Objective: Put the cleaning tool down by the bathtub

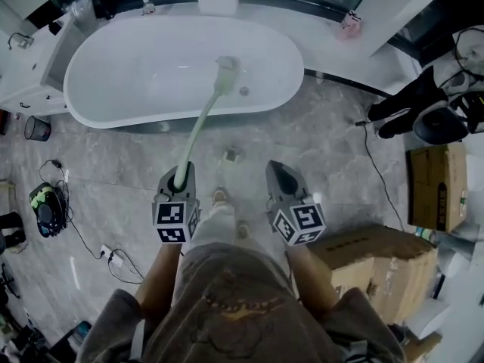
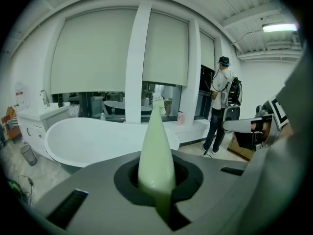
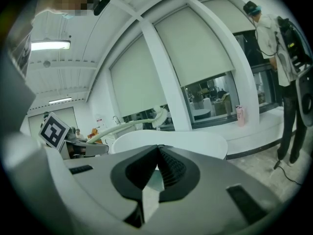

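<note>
So the left gripper (image 1: 181, 174) (image 2: 156, 176) is clamped tight on the thick end of a long-handled cleaning brush (image 1: 198, 131) (image 2: 156, 146), pale green. The handle runs from the gripper out toward the bathtub (image 1: 72, 89) (image 2: 88, 141), and the brush head (image 1: 227, 72) sits over the inside of the tub, a bit right of its middle. I honestly can't tell whether the bristles touch the tub or just hang above it. So the tool is up in the gripper, not lying on the floor (image 1: 318, 138) beside the bathtub.

The right gripper (image 1: 278, 171) (image 3: 157, 153) has its pads meeting at the tips with nothing in between, just a sliver of floor showing through lower down. It's pointed at the bathtub too, level with the left one on the near side of the tub. From its view you can see the brush (image 3: 127, 125) arcing over toward the tub (image 3: 195, 143).

Other stuff: a pink bottle (image 1: 349, 23) (image 2: 180, 117) (image 3: 239, 114) on the white ledge behind the bathtub's right end, a small dark waste bin (image 1: 36, 128) (image 2: 29, 154) on the floor at the tub's left end, and cardboard boxes (image 1: 378, 267) well off to the right of the tub. Another person (image 2: 220, 102) (image 3: 283, 58) with a backpack is standing past the bathtub's right end.
</note>
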Motion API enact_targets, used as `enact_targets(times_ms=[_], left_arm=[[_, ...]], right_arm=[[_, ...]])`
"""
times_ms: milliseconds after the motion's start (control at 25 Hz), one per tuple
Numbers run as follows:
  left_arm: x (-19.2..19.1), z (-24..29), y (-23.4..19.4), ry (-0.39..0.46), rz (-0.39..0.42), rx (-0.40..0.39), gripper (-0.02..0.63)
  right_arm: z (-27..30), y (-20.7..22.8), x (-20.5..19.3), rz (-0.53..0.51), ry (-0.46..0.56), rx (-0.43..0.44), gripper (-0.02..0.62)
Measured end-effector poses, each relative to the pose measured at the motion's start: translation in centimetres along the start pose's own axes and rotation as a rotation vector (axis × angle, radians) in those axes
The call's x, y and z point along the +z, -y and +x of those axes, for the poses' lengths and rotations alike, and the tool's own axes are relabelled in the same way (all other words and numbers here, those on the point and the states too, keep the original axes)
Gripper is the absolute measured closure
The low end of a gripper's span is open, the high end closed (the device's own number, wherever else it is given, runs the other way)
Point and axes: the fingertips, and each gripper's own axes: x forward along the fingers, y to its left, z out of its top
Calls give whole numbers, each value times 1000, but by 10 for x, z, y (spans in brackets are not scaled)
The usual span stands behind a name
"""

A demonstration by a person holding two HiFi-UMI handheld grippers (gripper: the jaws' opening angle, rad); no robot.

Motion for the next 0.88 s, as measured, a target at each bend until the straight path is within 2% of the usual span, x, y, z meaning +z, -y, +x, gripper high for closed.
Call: enact_targets(times_ms=[520,880], left_arm=[[-69,50,-25,-80,14,-7,594],[-134,64,-23,-162,19,-14,594]], right_arm=[[43,17,-45,-16,-40,-36,595],[48,25,-97,13,-56,-58,595]])
